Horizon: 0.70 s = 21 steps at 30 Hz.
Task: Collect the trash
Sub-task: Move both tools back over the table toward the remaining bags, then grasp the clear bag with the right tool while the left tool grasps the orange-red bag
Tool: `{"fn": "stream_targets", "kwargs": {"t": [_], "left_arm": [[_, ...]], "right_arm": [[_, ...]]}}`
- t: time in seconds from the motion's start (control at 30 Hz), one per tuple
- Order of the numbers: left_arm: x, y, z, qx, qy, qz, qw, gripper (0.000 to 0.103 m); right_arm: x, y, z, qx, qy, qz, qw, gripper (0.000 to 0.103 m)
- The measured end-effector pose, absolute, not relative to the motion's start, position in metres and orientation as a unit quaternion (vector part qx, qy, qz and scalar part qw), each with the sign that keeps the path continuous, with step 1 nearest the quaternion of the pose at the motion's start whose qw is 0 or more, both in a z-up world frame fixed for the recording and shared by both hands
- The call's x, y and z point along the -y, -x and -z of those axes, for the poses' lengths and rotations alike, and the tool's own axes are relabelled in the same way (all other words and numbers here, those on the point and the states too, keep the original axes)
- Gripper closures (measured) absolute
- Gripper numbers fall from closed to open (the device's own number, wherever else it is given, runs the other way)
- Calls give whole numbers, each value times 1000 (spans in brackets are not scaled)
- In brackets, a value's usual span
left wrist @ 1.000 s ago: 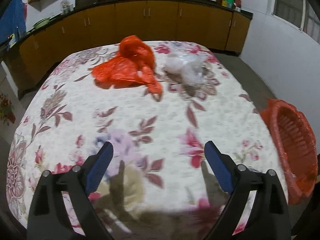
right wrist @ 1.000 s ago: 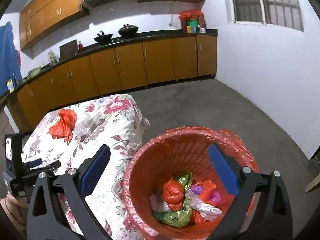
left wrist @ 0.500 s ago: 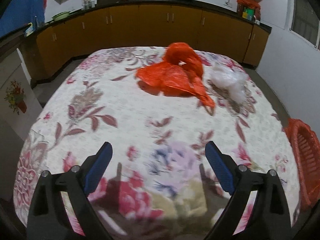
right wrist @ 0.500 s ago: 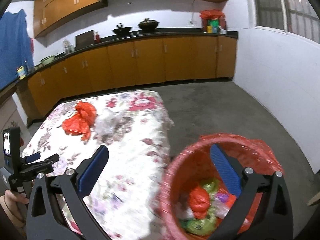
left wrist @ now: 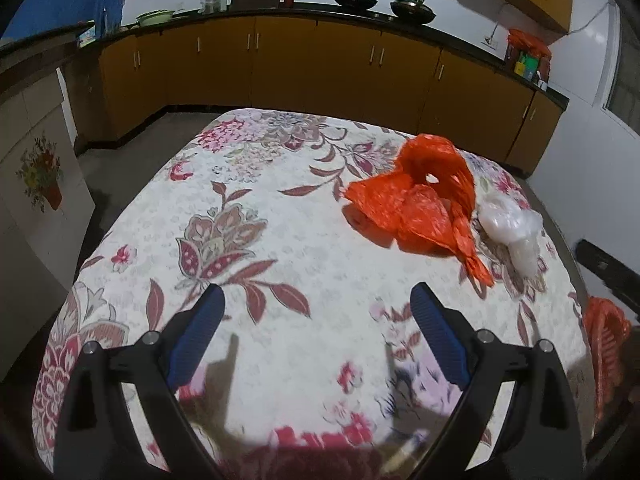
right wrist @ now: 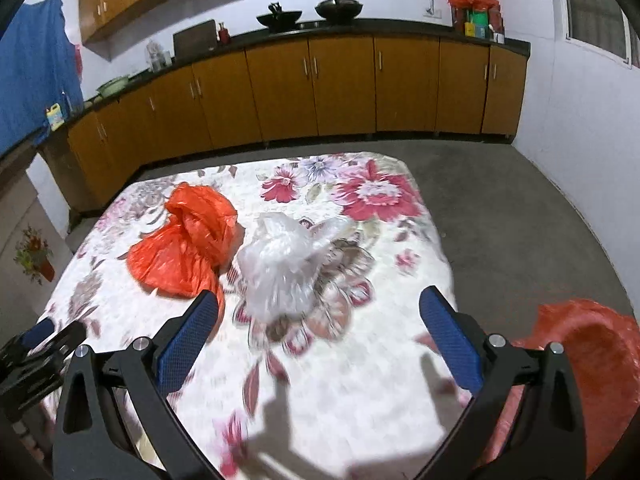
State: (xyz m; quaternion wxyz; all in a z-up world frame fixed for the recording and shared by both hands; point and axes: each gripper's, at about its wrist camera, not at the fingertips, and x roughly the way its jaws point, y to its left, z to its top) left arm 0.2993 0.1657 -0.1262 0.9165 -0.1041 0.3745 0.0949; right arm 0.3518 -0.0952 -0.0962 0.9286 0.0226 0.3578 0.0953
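A crumpled orange plastic bag (left wrist: 424,204) (right wrist: 188,248) and a clear plastic bag (left wrist: 512,228) (right wrist: 280,268) lie side by side on the floral tablecloth (left wrist: 280,248) (right wrist: 360,360). My left gripper (left wrist: 316,312) is open and empty above the near part of the table, well short of the bags. My right gripper (right wrist: 316,316) is open and empty, with the clear bag just ahead between its fingers. The orange-lined trash basket (right wrist: 588,364) (left wrist: 604,344) stands beside the table at the right.
Orange cabinets with a black counter (right wrist: 320,76) run along the back and left walls. Grey floor (right wrist: 520,220) lies right of the table. A white cabinet with a flower picture (left wrist: 36,184) stands left of the table. The left gripper shows in the right wrist view (right wrist: 36,348).
My right gripper has swung left from over the trash basket to over the table, facing the clear bag. My left gripper has shifted left, so the bags now sit to its right.
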Motion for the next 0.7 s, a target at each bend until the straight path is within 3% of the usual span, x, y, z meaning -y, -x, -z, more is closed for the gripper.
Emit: {"fn": "stream_targets", "kwargs": {"t": [0.3,0.4,0.47,0.5,0.57,0.7], "left_arm": [[-176,-316,130,-373,115,-89,916,11],[-174,-324,128,-372,121,-83,917,11],[-169,-331,124,-367,120,-79,919,11],[-165,-335,122,-364,117,-77,921,11],[-156,-344,117,-357,106,-72,925,11],[-134,-368,107,-344,89,-58,933,11]], "right_arm": [[75,-405,122,-385,-50,-79,918,4],[69,-415,134,-405,-37,-84,910,22],[67,-418,143,-423,-34,-101,900,53],[67,-418,146,-432,-33,-111,895,55],[72,-414,145,-426,-40,-115,897,76],[85,-399,143,-426,-35,-121,896,79]]}}
